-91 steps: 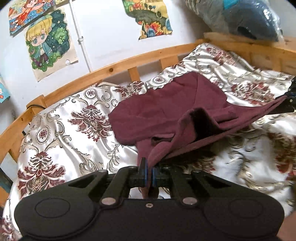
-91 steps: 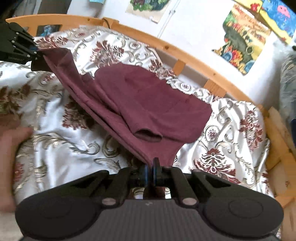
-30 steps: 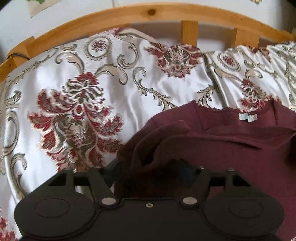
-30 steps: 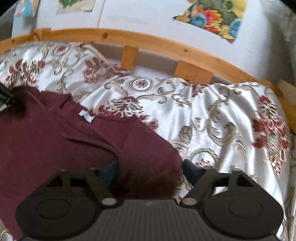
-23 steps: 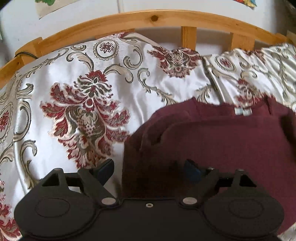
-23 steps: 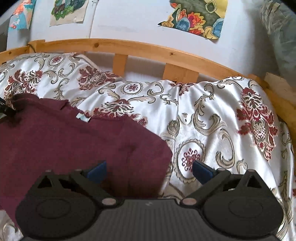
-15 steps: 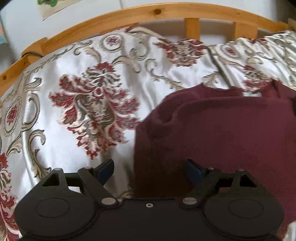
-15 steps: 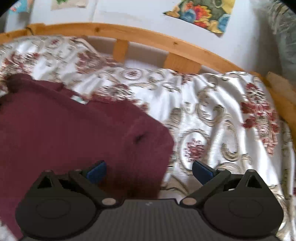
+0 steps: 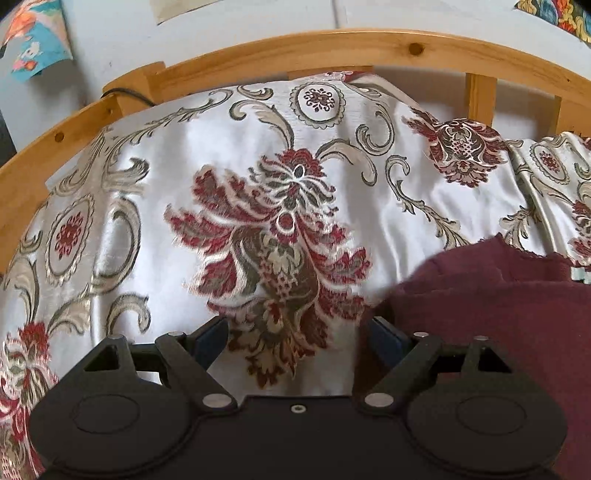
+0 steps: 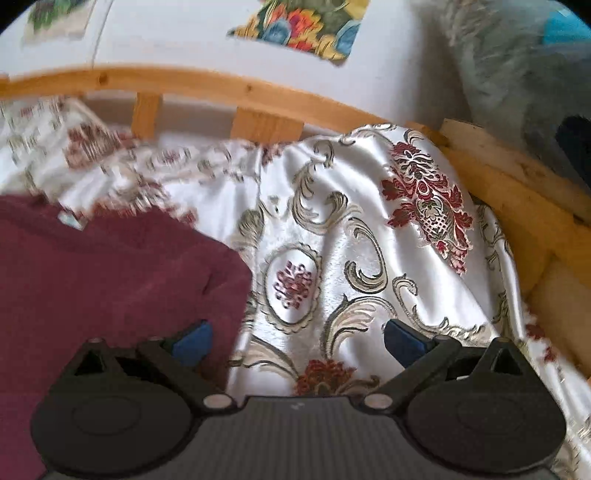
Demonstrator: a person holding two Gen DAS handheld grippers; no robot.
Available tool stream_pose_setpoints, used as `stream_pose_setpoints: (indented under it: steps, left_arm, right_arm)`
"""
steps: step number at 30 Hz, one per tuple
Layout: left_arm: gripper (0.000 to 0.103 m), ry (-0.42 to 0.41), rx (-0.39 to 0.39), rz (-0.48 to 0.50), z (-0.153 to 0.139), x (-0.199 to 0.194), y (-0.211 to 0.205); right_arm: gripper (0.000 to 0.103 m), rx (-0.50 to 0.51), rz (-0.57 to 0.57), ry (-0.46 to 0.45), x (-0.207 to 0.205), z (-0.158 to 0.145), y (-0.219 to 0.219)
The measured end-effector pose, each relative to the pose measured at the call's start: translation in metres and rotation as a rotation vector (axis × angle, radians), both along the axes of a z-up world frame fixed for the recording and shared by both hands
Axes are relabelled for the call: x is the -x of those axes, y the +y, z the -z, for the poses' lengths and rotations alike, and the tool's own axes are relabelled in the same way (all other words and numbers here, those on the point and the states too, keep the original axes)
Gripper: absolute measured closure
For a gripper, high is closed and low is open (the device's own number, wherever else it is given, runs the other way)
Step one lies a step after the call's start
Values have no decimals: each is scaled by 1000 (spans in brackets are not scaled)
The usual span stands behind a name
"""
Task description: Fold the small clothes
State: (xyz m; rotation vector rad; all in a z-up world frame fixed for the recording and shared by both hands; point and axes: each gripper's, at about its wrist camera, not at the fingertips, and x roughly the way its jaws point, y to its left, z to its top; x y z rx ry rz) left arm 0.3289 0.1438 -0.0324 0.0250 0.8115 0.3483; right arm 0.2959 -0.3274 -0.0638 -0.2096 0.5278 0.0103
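A maroon garment point(image 9: 509, 317) lies folded on the patterned bedspread point(image 9: 221, 177), with a small pale label point(image 9: 579, 274) near its far edge. In the left wrist view it fills the lower right. My left gripper point(image 9: 297, 338) is open and empty, over the bedspread just left of the garment's left edge. In the right wrist view the garment point(image 10: 103, 280) fills the lower left. My right gripper point(image 10: 295, 341) is open and empty, with its left fingertip point(image 10: 192, 341) over the garment's right edge and the rest over the bedspread point(image 10: 369, 258).
A wooden bed rail point(image 9: 332, 51) with slats curves along the far side, against a white wall with pictures point(image 10: 306, 26). A bagged bundle point(image 10: 517, 55) sits at the far right behind the rail point(image 10: 517, 184).
Both grippers let go of the garment, opened and drew apart: the left moved left off the cloth, the right moved right. The garment now lies folded over itself.
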Motion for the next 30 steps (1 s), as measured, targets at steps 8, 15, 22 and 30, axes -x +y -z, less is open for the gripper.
stream_pose_setpoints:
  steps: [8,15,22,30]
  left_arm:
    - [5,-28,21,91,2,64,-23]
    - [2,-20,29,102,13,124,-48]
    - [2,-8,35,128,23,145,-56]
    - [1,-2,134,96,24,140,-42]
  right_arm:
    - [0,-109,-117,9,35,-5,4]
    - [0,-304,-187,61,69,4,2]
    - [9,-377,-183,90,74,6,9]
    - [31,-388,-165,90,80,10,8]
